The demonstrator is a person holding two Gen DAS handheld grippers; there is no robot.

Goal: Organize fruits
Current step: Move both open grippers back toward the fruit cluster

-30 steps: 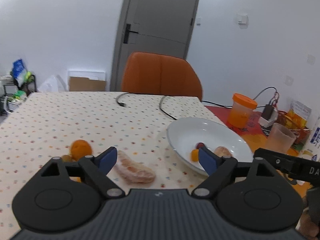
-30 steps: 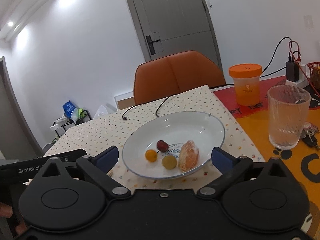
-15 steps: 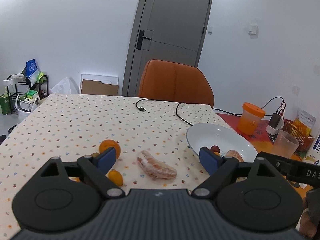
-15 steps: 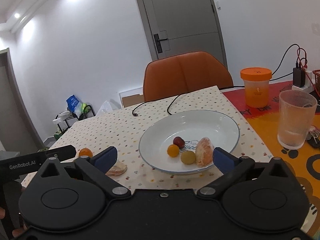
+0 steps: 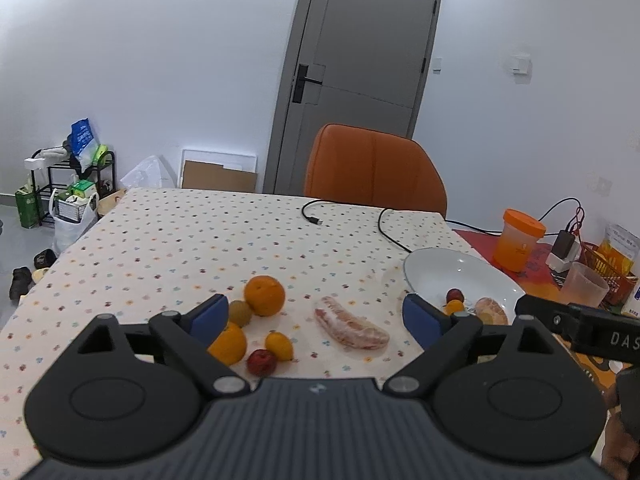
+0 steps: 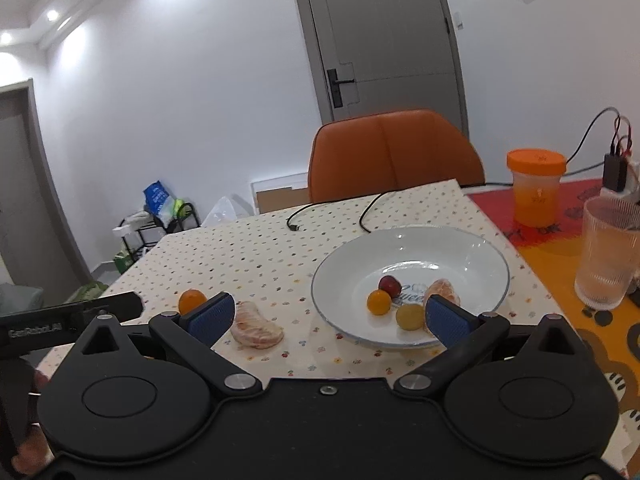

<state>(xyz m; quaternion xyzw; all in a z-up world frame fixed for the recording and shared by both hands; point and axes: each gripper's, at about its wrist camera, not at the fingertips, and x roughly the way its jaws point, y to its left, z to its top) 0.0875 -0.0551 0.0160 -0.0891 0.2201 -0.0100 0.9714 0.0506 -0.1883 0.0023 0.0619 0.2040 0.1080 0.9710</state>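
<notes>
A white plate (image 6: 472,240) holds a red fruit (image 6: 390,285), a small orange fruit (image 6: 379,302), a yellow fruit (image 6: 410,317) and a peeled segment (image 6: 442,290). On the tablecloth lie a peeled pomelo segment (image 5: 350,328), an orange (image 5: 264,295), a kiwi (image 5: 239,313), a second orange (image 5: 229,344), a small yellow-orange fruit (image 5: 279,345) and a red fruit (image 5: 261,362). My left gripper (image 5: 316,320) is open and empty above these. My right gripper (image 6: 326,318) is open and empty, near the plate's front edge (image 5: 448,258).
An orange chair (image 5: 374,172) stands at the table's far side. A black cable (image 5: 384,224) lies beyond the plate. An orange-lidded jar (image 6: 536,188) and a ribbed glass (image 6: 608,252) stand on the red and orange mat at the right.
Both grippers have pulled back and up. More of the table shows in the left wrist view, with the loose fruits now in sight. Both stay open.
</notes>
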